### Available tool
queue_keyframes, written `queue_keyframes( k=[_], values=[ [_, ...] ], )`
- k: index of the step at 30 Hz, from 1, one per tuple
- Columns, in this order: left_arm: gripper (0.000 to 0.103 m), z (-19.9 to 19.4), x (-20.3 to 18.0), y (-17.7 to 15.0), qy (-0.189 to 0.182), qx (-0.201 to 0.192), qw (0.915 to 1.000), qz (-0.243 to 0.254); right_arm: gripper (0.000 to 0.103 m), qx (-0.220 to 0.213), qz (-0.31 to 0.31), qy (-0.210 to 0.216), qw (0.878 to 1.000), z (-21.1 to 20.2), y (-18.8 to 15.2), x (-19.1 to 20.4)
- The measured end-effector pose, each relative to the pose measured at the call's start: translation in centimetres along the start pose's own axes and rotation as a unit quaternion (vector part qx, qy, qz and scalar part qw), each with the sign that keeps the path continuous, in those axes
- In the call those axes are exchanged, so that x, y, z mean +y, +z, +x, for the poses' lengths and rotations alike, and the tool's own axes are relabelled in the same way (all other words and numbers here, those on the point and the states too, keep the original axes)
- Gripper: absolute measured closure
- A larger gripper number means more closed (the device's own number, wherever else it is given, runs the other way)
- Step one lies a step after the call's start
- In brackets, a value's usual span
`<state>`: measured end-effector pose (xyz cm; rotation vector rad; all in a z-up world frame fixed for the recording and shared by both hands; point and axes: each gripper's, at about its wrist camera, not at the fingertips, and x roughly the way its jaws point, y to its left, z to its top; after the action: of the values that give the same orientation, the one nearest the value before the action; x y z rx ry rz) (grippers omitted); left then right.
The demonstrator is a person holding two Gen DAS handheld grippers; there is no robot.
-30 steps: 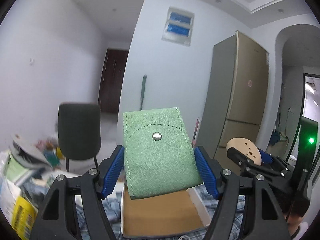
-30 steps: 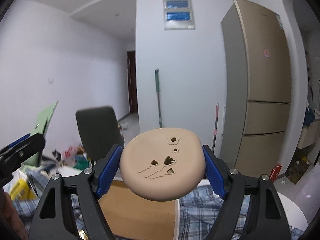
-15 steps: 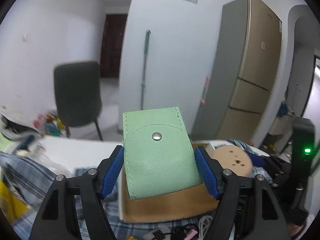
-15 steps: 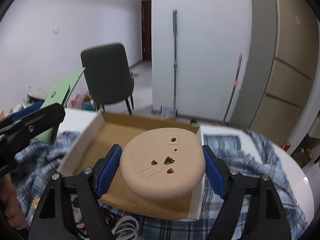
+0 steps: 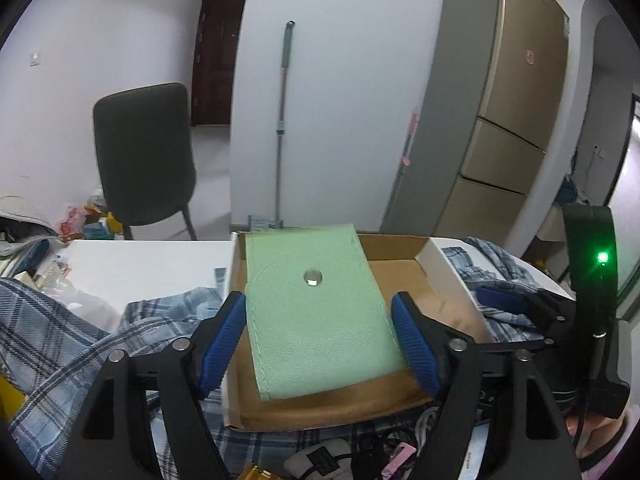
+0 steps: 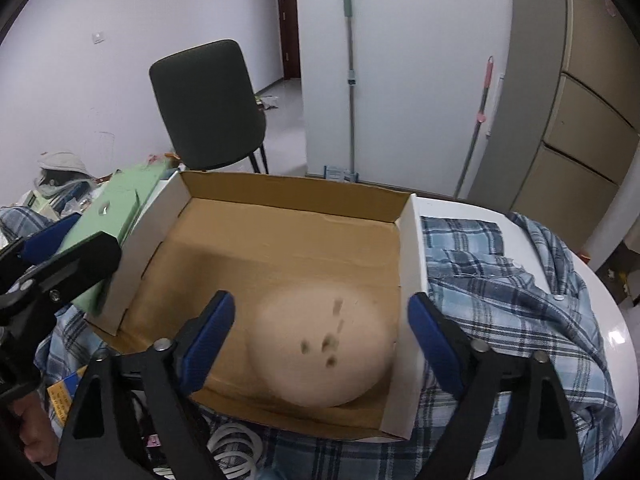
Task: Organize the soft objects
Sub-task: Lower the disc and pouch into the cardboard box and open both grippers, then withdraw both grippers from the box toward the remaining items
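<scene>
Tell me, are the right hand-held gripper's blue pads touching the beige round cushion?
Apart. The right wrist view shows brown box floor between each pad of the opening right hand-held gripper and the blurred beige round cushion.

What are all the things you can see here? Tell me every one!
Green pouch: one, mint green with a metal snap, between the left gripper's opening jaws, over the box.
Round pad: one, beige, blurred, between the right gripper's opening jaws, in the box, clear of both pads.
Cardboard box: one, brown inside, white outside, on the table.
Plaid cloth: blue and white, around the box.
Chair: one, dark grey, behind the table.
Mop: one, green handle, against the wall.
Fridge: one, gold-brown, right.
Left gripper: black, blue pads.
Right gripper: black, blue pads.
</scene>
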<state>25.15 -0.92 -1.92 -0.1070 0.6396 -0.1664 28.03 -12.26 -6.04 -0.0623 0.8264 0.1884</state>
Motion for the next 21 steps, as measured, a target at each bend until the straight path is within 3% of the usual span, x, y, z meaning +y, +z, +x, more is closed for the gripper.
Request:
queue_keyframes(
  k=[3, 12, 21],
  values=[
    [0.016, 0.1, 0.4, 0.1, 0.017, -0.004, 0.9998, 0.005, 0.011, -0.009, 0.003, -0.005, 1.000, -0.5, 0.1, -0.1],
    [0.016, -1.7, 0.4, 1.0, 0.016, -0.024, 0.9996, 0.001, 0.011, -0.047, 0.001, -0.019, 0.999, -3.3, 1.7, 0.0],
    [0.016, -8.3, -1.3, 3.1, 0.013, -0.083, 0.9964, 0.009, 0.011, -0.118, 0.016, -0.010, 0.993, -10.6, 3.2, -0.5]
  ],
)
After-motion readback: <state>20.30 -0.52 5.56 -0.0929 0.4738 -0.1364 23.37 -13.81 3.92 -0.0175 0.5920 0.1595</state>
